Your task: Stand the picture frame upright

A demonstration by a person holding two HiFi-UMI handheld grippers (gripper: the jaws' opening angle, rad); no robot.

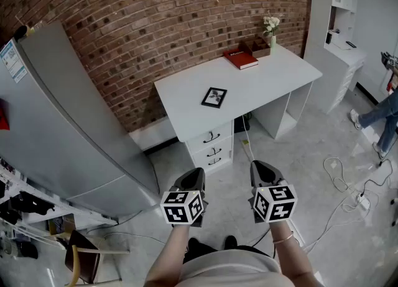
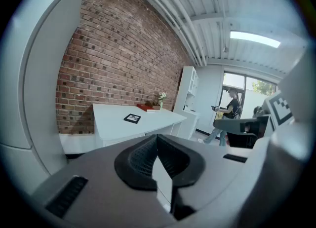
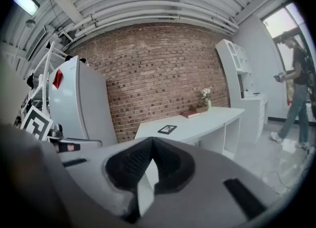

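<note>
A small black picture frame point(image 1: 214, 97) lies flat on the white desk point(image 1: 186, 109), near its left end. It also shows in the left gripper view as the picture frame point(image 2: 132, 118) and in the right gripper view as the picture frame point(image 3: 167, 129). My left gripper point(image 1: 194, 174) and right gripper point(image 1: 262, 168) are held side by side over the floor, well short of the desk. Both are shut with nothing between the jaws.
A red book point(image 1: 240, 58) and a vase of white flowers point(image 1: 272, 30) stand at the desk's far right. Drawers point(image 1: 212, 146) sit under the desk. A grey fridge point(image 1: 68, 124) is on the left, cables point(image 1: 348, 186) lie on the floor, and a person point(image 1: 382, 115) stands at the right.
</note>
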